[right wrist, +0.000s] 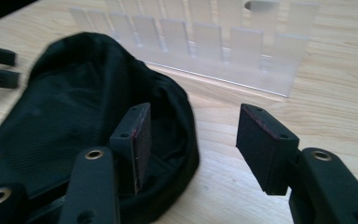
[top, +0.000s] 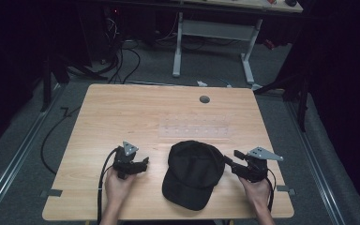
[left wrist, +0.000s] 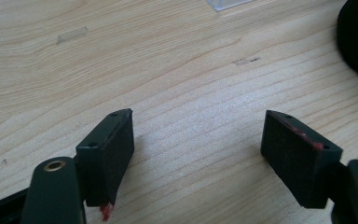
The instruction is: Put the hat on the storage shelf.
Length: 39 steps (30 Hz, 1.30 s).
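Across the middle of the room stands a pale wooden bench (top: 117, 117), its top bare wood apart from a few things, with a small round grommet hole (top: 204, 99) near its far edge. Beyond it, on the grey floor, a white-legged desk frame (top: 213, 35) sits among loose black cables.

On the bench, the biggest thing is a black cap (top: 193, 172), lying toward the person's side and a little right of centre, crown toward the far side and brim pointing back at the near edge. Just behind its crown lies a clear plastic rack (top: 196, 126) with a row of upright slots, set lengthwise across the bench; the two look close together, though I cannot tell whether they touch.

To the left of the cap, apart from it, the left gripper (top: 145, 164) is held low over bare wood, pointing toward the cap; its jaws stand apart with nothing between them, and the cap's dark edge shows at the far right of the left gripper view.

On the other side, the right gripper (top: 226, 159) is right at the cap's crown edge. Its jaws are apart and clamp nothing: in the right gripper view one jaw sits over the black fabric and the other over bare wood.
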Tool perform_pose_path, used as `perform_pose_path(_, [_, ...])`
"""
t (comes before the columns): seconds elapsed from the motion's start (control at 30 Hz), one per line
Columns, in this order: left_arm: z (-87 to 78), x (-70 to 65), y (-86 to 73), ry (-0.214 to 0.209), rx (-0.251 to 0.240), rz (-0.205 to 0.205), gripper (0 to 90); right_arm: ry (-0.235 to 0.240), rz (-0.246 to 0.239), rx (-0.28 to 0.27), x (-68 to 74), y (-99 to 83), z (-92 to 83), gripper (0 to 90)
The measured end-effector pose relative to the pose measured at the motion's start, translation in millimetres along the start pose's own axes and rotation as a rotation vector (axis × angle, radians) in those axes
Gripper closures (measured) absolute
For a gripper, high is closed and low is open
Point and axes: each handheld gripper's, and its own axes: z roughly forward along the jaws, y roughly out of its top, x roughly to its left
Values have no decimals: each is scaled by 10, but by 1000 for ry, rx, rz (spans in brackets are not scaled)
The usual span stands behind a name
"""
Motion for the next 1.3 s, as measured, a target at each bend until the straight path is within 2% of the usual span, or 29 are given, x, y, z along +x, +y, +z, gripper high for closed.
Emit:
perform_pose_path(0.3, [0, -1, -1, -1, 0, 1, 263, 70, -17, 25, 154, 52, -10, 485])
perform_pose_path(0.33, [0, -1, -1, -1, 0, 1, 263, 74, -31, 38, 189, 60, 1, 490])
perform_pose_path(0.5, [0, -3, 0, -1, -2, -2, 263, 72, -38, 68, 244, 46, 71, 497])
perform_pose_path(0.63, [0, -2, -1, 0, -1, 0, 262, 67, -46, 70, 288, 24, 119, 505])
perform_pose_path(0.7, [-3, 1, 6, -6, 0, -13, 256, 60, -66, 66, 311, 10, 142, 507])
perform_pose_path(0.8, [-5, 8, 12, -7, -2, -19, 258, 68, -71, 84, 335, -4, 175, 527])
perform_pose_path(1.0, [-2, 3, 7, -4, -3, -15, 259, 80, -49, 118, 337, -31, 243, 560])
perform_pose_path(1.17, [-2, 0, 6, -5, -2, -12, 259, 108, -22, 140, 323, -30, 305, 593])
perform_pose_path(1.23, [-2, 0, 6, -5, -2, -13, 258, 134, 6, 154, 299, -26, 333, 642])
perform_pose_path(1.3, [-1, -1, 4, -4, -2, -9, 258, 144, 2, 161, 300, -31, 352, 675])
